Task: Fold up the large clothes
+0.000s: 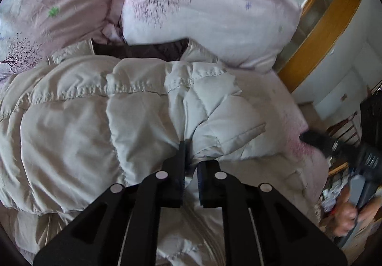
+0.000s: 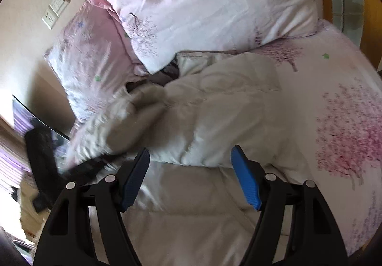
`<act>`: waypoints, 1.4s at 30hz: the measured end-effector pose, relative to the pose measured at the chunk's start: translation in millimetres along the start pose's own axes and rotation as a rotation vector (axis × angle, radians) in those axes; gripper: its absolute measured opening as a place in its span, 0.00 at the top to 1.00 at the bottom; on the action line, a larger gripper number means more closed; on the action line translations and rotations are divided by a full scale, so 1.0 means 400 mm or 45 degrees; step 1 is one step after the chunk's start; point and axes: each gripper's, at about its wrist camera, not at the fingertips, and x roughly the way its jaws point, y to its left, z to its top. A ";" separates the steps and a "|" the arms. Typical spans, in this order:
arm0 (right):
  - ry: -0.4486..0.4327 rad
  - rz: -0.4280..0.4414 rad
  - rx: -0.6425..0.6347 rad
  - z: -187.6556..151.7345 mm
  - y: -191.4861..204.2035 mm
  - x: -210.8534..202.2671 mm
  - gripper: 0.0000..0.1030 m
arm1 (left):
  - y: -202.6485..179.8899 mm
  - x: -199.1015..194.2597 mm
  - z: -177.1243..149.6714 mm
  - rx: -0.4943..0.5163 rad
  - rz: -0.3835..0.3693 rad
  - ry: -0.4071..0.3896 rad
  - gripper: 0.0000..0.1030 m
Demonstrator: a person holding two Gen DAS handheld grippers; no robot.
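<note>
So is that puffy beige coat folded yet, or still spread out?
Partly folded: the coat lies doubled over itself on the bed, the left gripper pinching a fold.

A large padded jacket [image 1: 100,108], pale beige and quilted with stitched seams, lies spread and rumpled on the bed. Its dark brown lining [image 1: 140,49] shows at the far end, at the opening by the collar, just under the edge of the pillows. Puffy panels bunch up in thick folds across the middle. In the right wrist view the jacket [image 2: 214,108] has one part folded over onto the rest, with a lifted, blurred portion at its left side.
</note>
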 end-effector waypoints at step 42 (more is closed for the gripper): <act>0.150 -0.095 -0.097 0.076 0.124 0.269 0.89 | 0.398 -0.398 -0.207 -0.141 0.425 -0.203 0.09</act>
